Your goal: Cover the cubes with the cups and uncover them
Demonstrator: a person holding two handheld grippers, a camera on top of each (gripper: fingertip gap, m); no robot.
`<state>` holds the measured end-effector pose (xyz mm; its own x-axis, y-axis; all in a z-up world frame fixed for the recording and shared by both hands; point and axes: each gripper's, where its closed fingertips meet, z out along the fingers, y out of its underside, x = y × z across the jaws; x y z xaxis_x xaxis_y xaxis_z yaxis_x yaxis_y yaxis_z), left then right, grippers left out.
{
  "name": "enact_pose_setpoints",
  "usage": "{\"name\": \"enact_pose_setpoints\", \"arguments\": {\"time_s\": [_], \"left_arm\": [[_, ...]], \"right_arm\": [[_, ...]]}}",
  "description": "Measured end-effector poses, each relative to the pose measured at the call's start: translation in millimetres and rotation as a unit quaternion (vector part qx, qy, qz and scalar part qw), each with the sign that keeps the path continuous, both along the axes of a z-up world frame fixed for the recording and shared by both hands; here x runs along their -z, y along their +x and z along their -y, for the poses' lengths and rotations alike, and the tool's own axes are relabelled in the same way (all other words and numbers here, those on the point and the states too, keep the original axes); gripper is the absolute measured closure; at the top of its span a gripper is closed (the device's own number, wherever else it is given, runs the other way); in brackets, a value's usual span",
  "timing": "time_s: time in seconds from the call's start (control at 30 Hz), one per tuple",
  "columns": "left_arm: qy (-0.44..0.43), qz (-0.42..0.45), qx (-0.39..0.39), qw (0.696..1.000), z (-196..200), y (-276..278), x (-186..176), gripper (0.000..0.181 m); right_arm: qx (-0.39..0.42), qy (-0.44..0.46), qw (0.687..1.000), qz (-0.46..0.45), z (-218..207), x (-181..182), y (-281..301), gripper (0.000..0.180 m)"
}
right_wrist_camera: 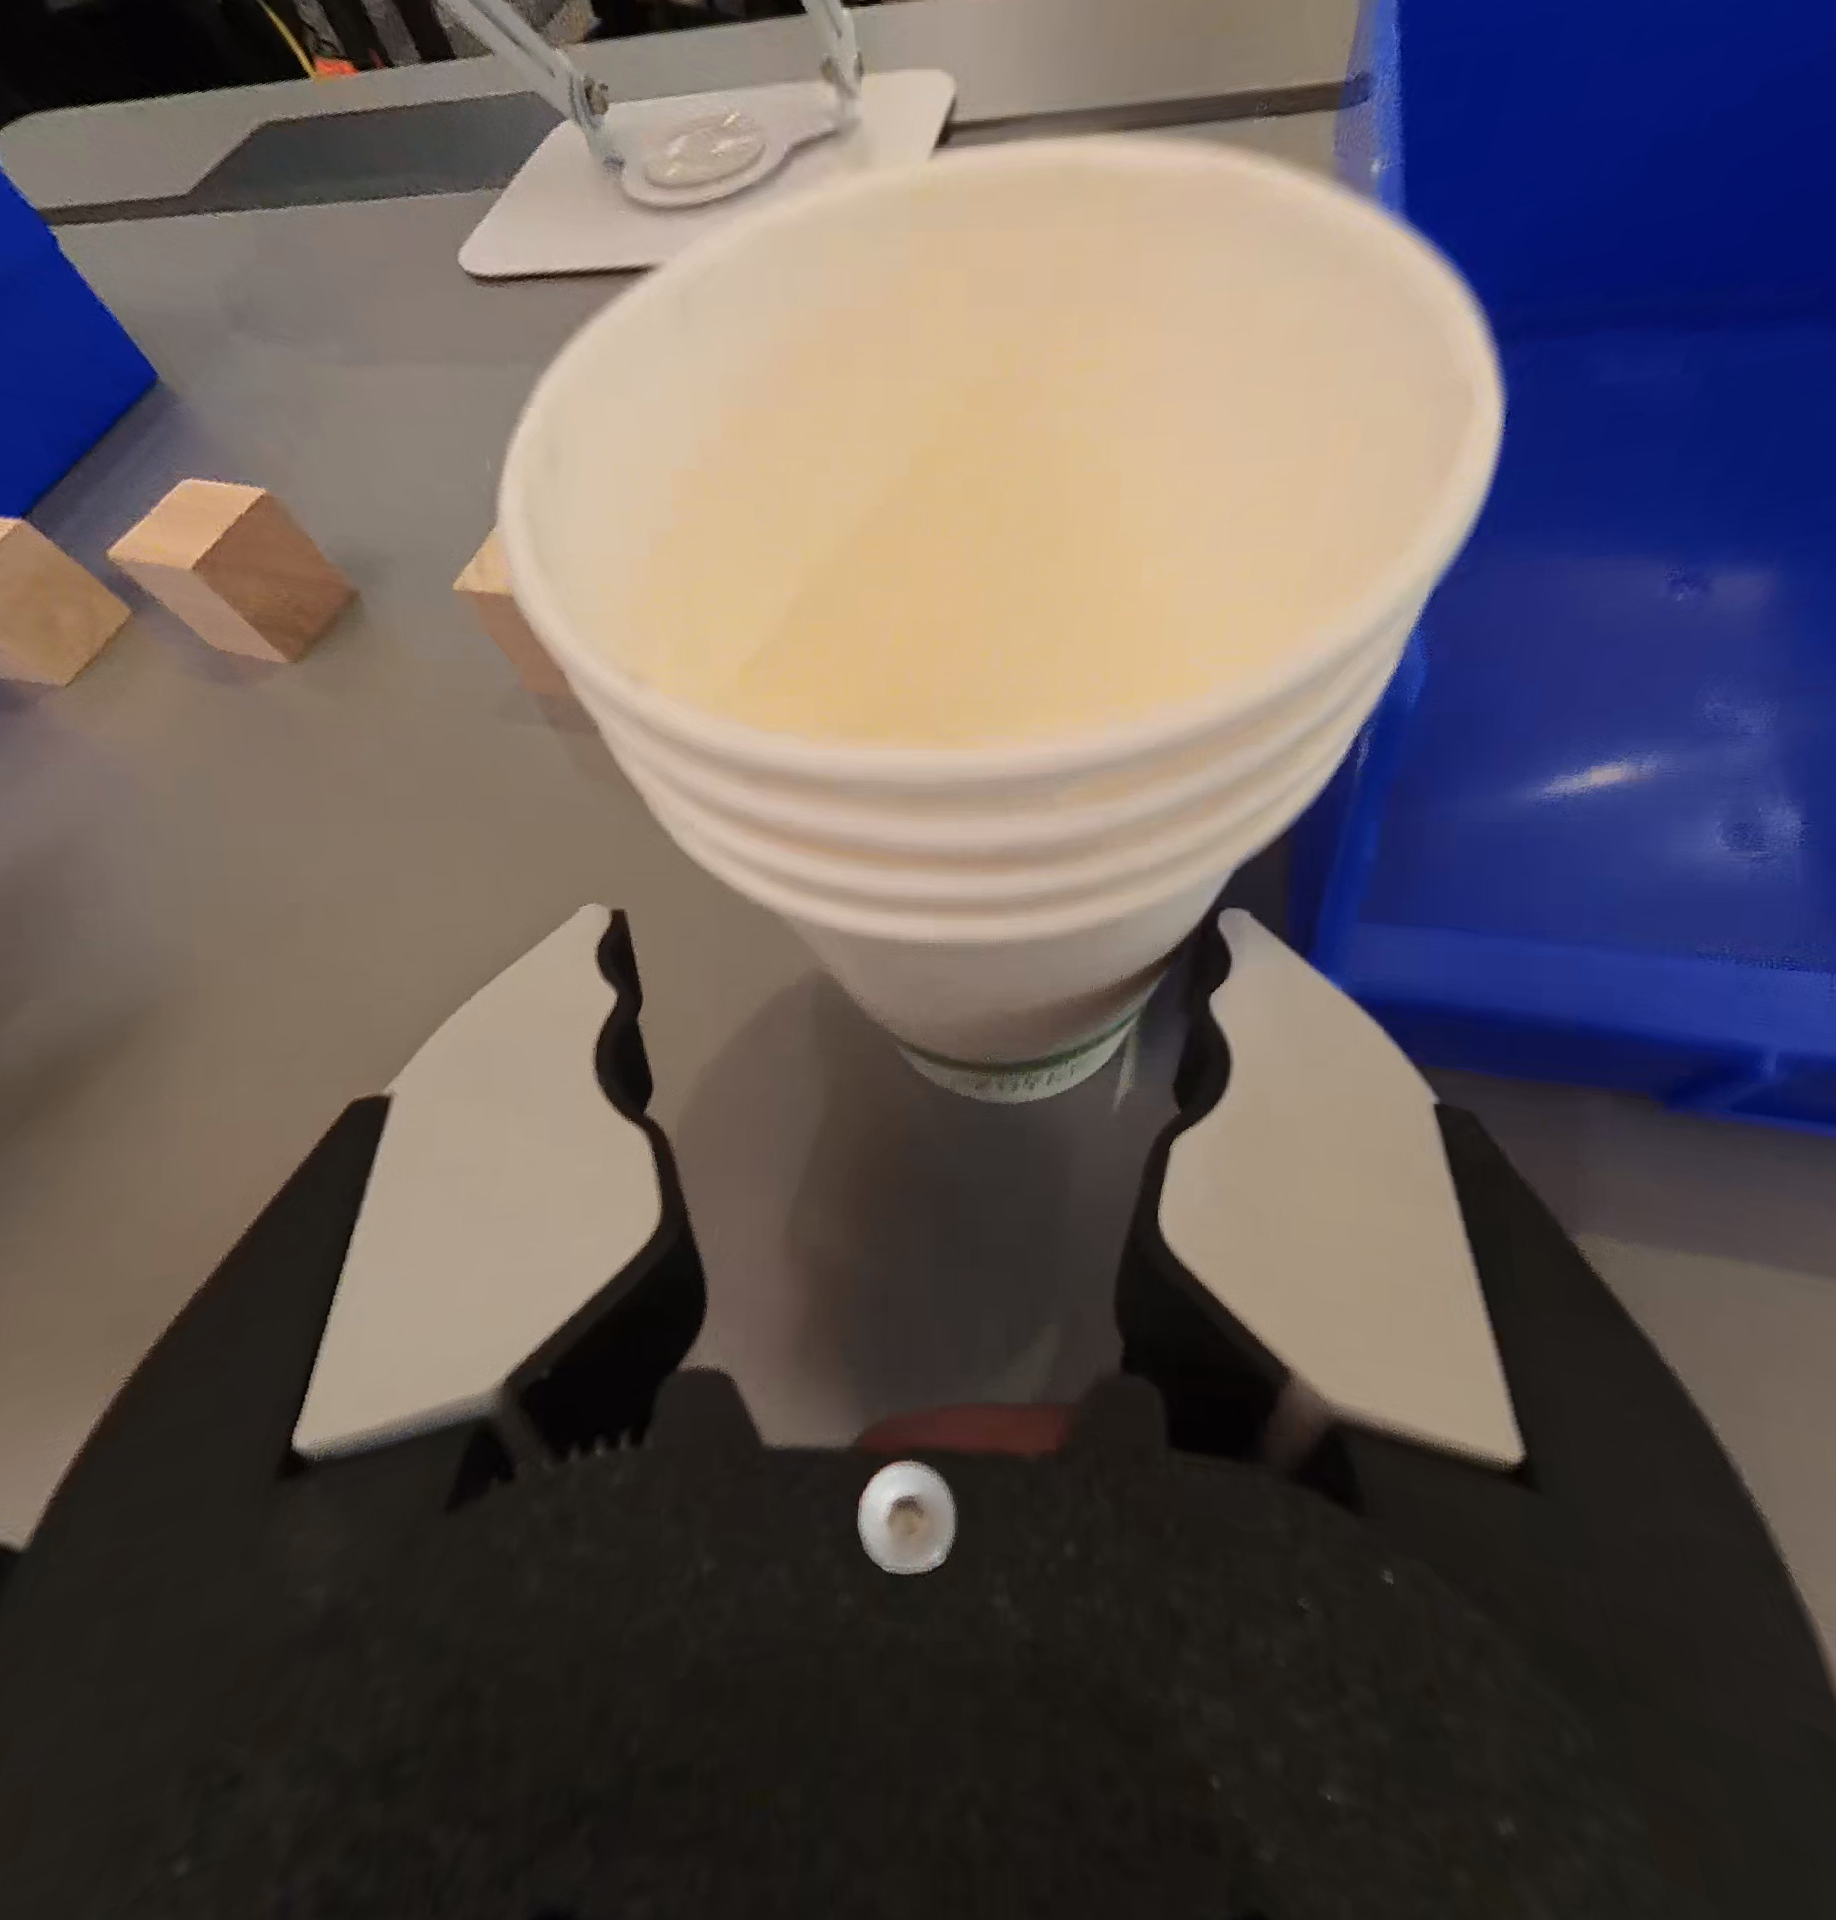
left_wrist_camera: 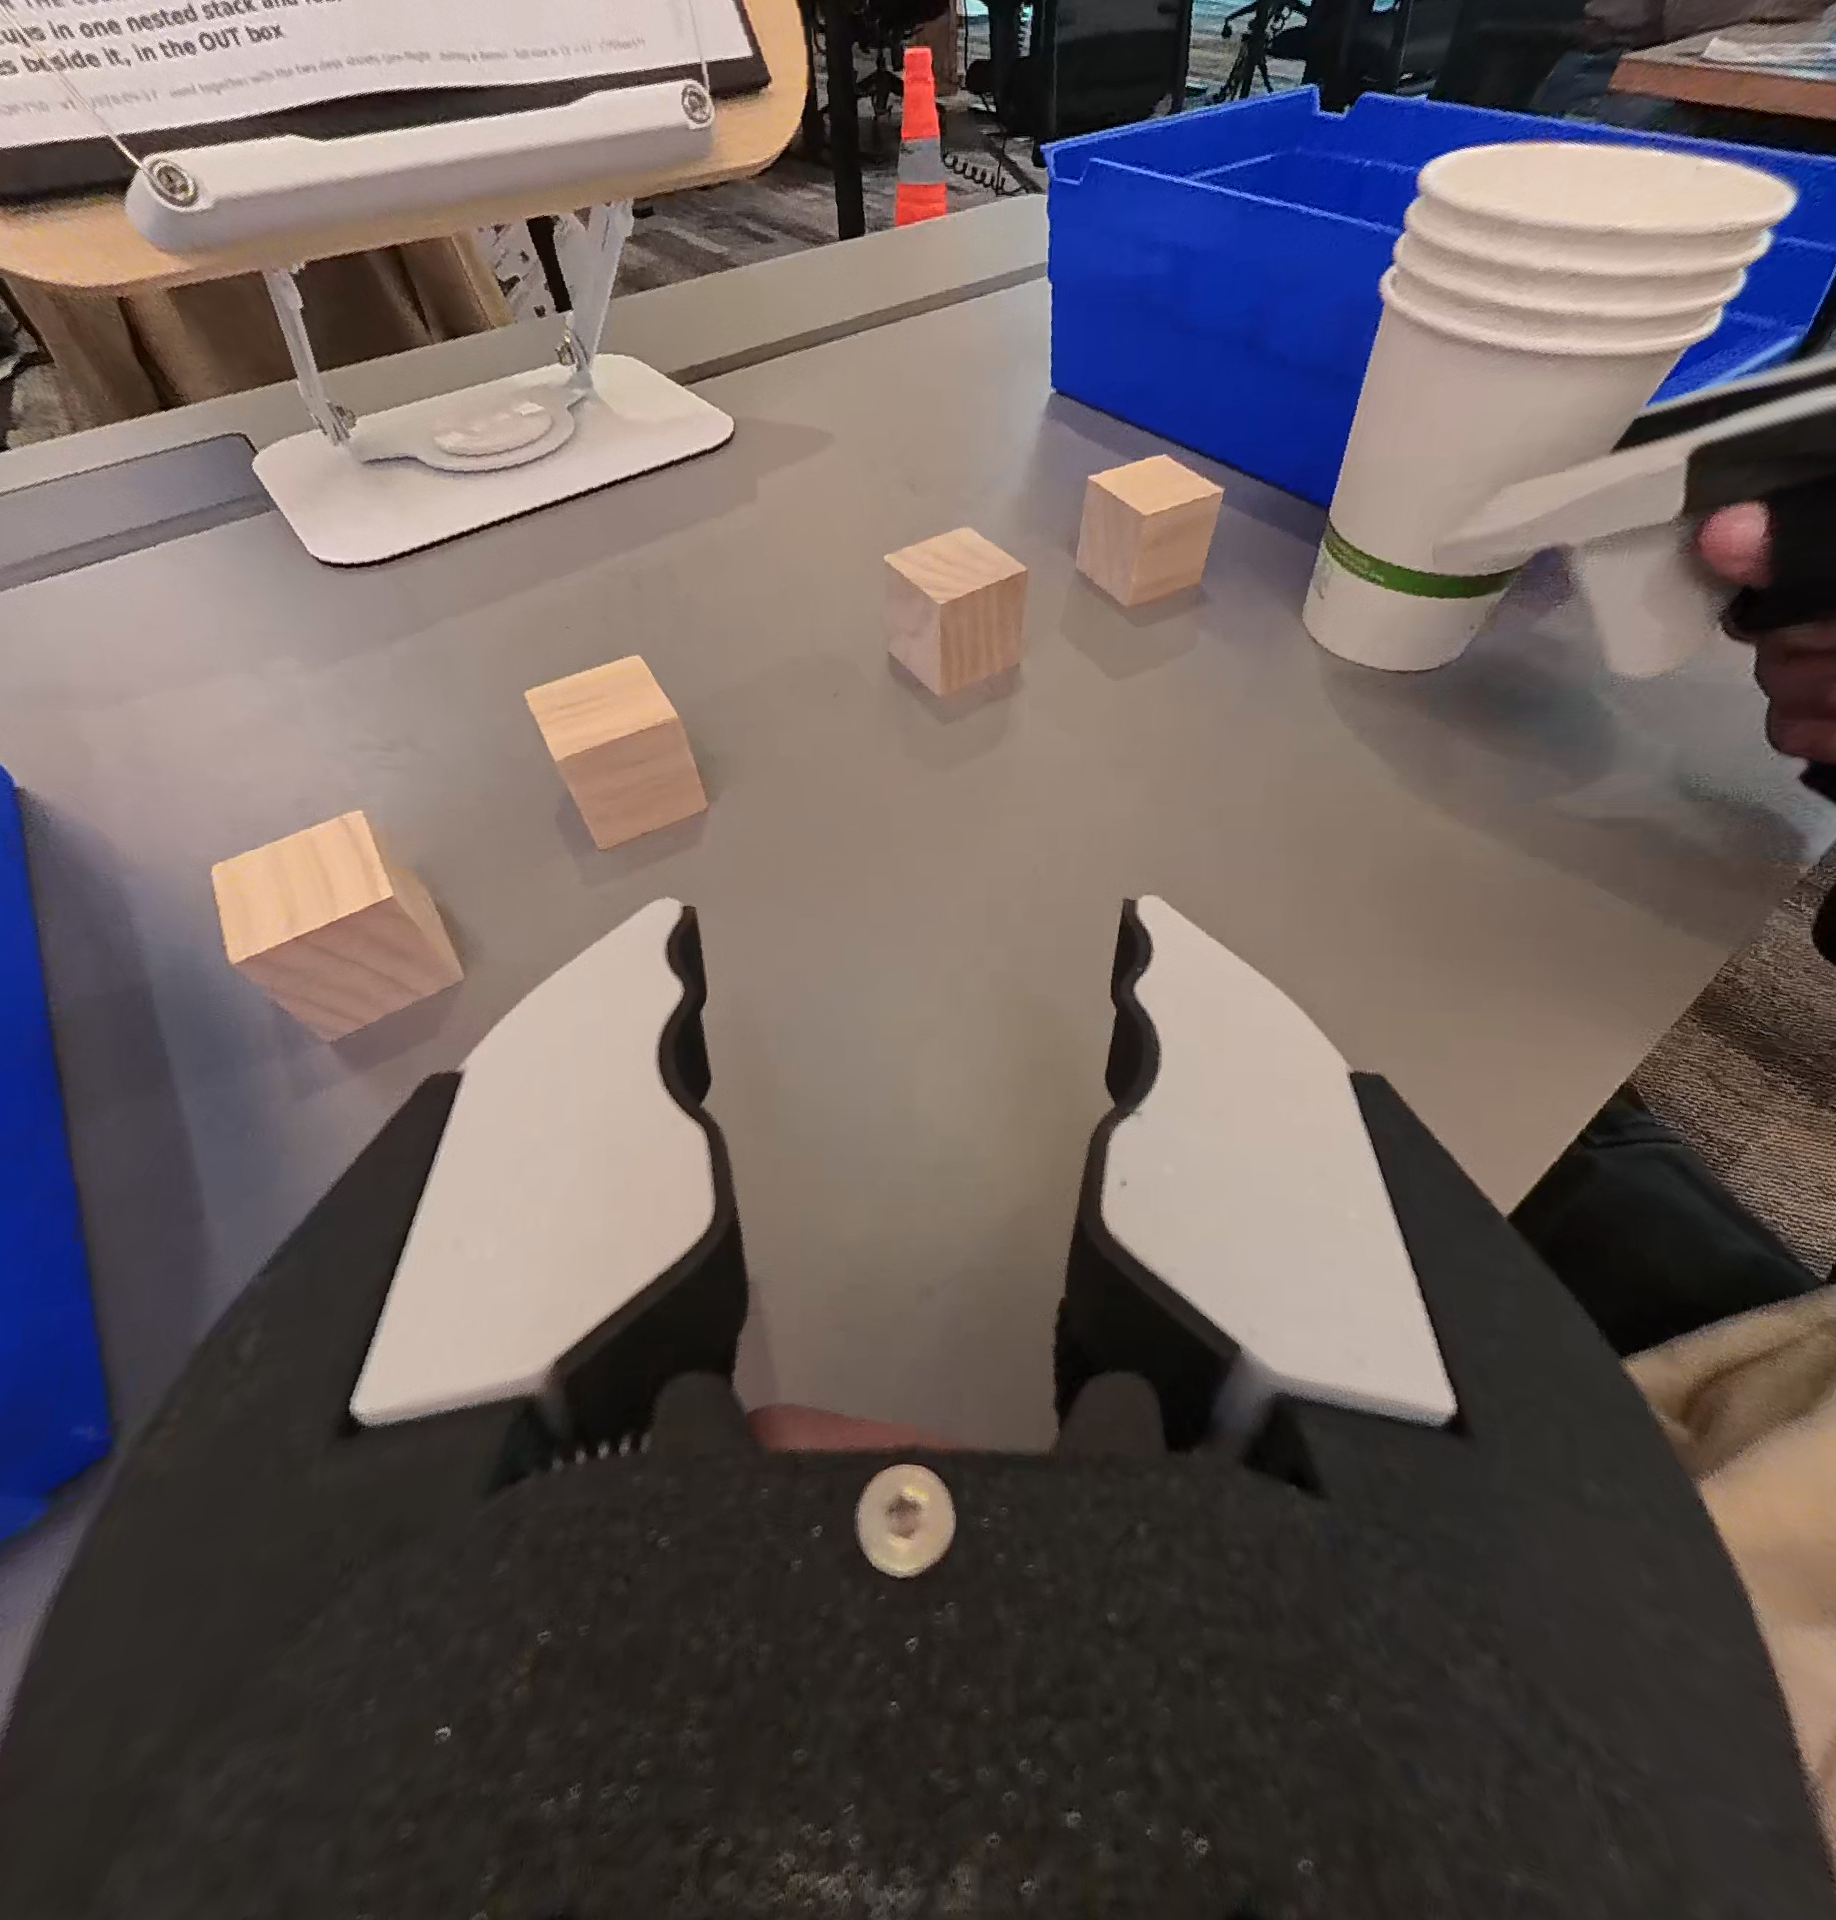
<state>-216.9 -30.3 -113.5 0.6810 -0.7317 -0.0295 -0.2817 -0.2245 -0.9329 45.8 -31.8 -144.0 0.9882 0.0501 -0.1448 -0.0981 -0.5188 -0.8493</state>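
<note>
Beside the blue bin, the right tool gaped wide around the nested cup stack; a clumsy squeeze risked toppling it onto the nearest cube. Left tool hung wide, empty.

Nested cup stack between open tool fingers

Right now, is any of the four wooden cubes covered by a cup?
No: all four cubes sit bare on the grey table, and the cups are one nested stack.

White green-banded cups, tan cubes
</note>
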Motion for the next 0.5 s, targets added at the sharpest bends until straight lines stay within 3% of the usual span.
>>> {"name": "enact_pose_setpoints", "arguments": {"time_s": [0.23, 0.5], "left_arm": [[0.022, -0.013, 0.006, 1.000, 4, 1, -5, 0.105], [0.024, -0.017, -0.002, 1.000, 1, -3, -4, 0.106]], "right_arm": [[-0.003, -0.007, 1.000, 0.023, -31, -6, -3, 0.075], [-0.001, 0.025, 0.999, 0.042, -51, -5, -6, 0.087]]}}
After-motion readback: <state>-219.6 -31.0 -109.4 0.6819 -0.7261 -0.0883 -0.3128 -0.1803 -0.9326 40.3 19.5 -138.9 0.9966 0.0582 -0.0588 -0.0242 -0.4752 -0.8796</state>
